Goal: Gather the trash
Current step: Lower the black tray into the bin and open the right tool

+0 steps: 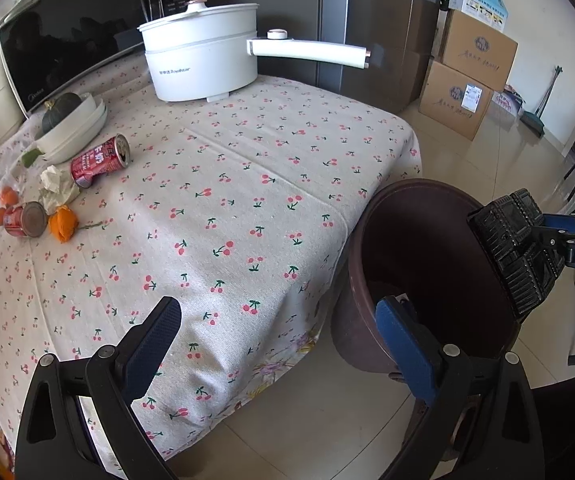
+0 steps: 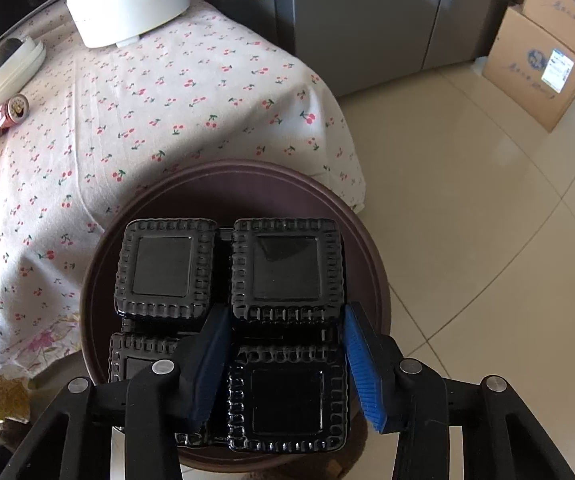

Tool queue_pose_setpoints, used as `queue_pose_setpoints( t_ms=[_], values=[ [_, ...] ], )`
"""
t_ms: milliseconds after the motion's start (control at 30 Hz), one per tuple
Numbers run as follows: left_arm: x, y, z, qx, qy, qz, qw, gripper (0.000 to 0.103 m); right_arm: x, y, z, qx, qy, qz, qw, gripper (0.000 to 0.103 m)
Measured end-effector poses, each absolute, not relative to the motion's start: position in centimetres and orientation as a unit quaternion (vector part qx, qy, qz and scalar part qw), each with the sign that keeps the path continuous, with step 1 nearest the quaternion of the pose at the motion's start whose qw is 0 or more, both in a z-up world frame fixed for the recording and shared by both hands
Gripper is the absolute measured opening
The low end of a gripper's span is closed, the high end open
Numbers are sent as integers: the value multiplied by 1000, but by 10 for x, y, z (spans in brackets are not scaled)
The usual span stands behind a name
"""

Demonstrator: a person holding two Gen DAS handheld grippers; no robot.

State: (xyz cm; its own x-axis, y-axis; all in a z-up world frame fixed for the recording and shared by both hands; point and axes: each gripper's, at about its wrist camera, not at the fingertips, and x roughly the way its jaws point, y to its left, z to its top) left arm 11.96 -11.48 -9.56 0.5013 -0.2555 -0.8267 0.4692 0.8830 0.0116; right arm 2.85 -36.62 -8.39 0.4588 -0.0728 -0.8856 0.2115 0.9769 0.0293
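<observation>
My right gripper (image 2: 285, 314) is shut on a black plastic tray (image 2: 287, 268) with several square compartments. It holds the tray tilted over the mouth of a brown bin (image 2: 247, 172) that stands on the floor by the table's corner. In the left wrist view the same tray (image 1: 515, 252) hangs above the bin's rim (image 1: 367, 240). My left gripper (image 1: 277, 312) is open and holds nothing, above the table's front edge next to the bin. At the table's far left lie a red can (image 1: 99, 162), a second can (image 1: 25, 220), a crumpled tissue (image 1: 57, 186) and orange peel (image 1: 63, 224).
A cherry-print cloth (image 1: 227, 200) covers the table. A white electric pot (image 1: 203, 60) with a long handle stands at the back, beside a microwave (image 1: 71, 40) and stacked bowls (image 1: 75, 128). A grey fridge (image 1: 367, 20) and cardboard boxes (image 1: 467, 80) stand beyond on the tiled floor.
</observation>
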Motion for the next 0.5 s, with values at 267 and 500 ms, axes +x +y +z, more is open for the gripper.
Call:
queue_pose_setpoints(
  t_ms=[267, 500],
  values=[
    [119, -117, -100, 122, 458, -212, 855, 99, 33, -370, -104, 81, 540, -61, 835, 53],
    [120, -116, -101, 112, 466, -217, 851, 99, 35, -369, -126, 35, 572, -102, 813, 62]
  ],
)
